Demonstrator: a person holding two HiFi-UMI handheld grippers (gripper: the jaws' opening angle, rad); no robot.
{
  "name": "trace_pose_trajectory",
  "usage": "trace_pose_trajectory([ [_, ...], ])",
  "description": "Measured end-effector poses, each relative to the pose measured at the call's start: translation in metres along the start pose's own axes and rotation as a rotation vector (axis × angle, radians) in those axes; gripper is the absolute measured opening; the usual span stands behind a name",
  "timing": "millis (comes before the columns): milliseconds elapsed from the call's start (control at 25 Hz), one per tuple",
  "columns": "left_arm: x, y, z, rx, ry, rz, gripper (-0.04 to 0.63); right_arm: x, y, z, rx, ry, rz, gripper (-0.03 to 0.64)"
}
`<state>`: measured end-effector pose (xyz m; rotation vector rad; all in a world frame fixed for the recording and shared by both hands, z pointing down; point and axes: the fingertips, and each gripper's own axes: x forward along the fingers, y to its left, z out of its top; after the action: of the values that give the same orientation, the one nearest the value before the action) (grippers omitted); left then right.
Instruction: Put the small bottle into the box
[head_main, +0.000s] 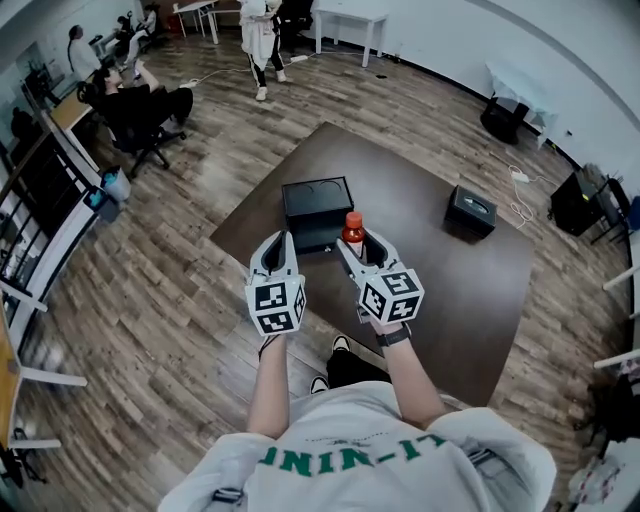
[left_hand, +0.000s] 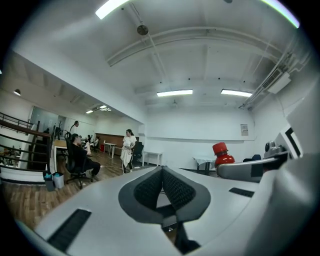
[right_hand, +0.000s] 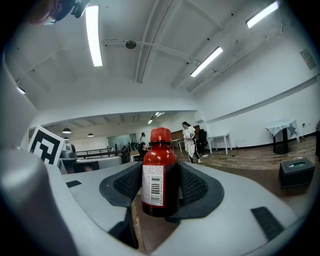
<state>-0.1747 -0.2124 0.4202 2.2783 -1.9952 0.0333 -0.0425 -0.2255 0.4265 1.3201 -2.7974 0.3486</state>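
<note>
The small bottle (head_main: 352, 228) of dark red liquid has a red cap and a white barcode label. It stands upright between the pads of my right gripper (head_main: 360, 243), which is shut on it, lifted above the dark brown table (head_main: 430, 280). The right gripper view shows the bottle (right_hand: 159, 175) gripped at its lower body. Just beyond the grippers, the open black box (head_main: 300, 186) sits on the table. My left gripper (head_main: 278, 245) hovers beside the right one with its jaws shut and empty (left_hand: 161, 172); the bottle's cap (left_hand: 221, 149) shows to its right.
A second, closed black box (head_main: 470, 211) sits at the table's right side, seen also in the right gripper view as a black box (right_hand: 297, 171). Wooden floor surrounds the table. A seated person (head_main: 140, 105) and a standing person (head_main: 262, 40) are far behind.
</note>
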Motion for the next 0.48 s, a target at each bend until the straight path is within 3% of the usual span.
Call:
trace_pose_trajectory([
  [280, 0.071, 0.045, -0.015, -0.010, 0.038, 0.032, 0.012, 0.082, -0.036, -0.005, 0.078, 0.034, 0.027, 0.232],
  [480, 0.126, 0.052, -0.014, 0.003, 0.061, 0.023, 0.012, 0.126, -0.069, 0.001, 0.069, 0.053, 0.036, 0.232],
])
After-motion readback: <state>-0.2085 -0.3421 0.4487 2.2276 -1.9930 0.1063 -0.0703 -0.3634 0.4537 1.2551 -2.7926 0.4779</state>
